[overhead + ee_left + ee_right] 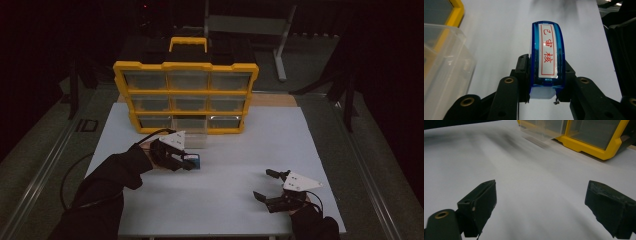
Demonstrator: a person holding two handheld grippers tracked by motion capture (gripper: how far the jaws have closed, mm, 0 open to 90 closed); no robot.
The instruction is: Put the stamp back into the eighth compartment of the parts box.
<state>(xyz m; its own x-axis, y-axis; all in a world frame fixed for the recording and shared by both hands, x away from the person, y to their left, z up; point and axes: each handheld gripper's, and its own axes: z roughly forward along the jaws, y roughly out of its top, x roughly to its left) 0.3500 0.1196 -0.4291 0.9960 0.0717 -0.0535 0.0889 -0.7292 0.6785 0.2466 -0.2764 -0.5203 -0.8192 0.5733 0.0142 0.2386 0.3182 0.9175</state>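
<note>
A blue translucent stamp (547,57) with a white label and red characters sits clamped between the jaws of my left gripper (545,75). From above, that left gripper (192,162) hovers over the white table just in front of the yellow drawer cabinet (186,95), with the blue stamp (196,161) at its tip. The bottom middle clear drawer (190,131) is pulled out toward it and shows again as a clear drawer (444,62) at the left of the left gripper view. My right gripper (265,184) rests open near the table's front right, and in its own view the right gripper (541,207) holds nothing.
The white table top (235,150) spreads between the two grippers. The yellow cabinet (584,137) with clear drawers stands at the far edge. A cable (70,175) loops off the table's left side. A metal frame (280,45) stands behind on the floor.
</note>
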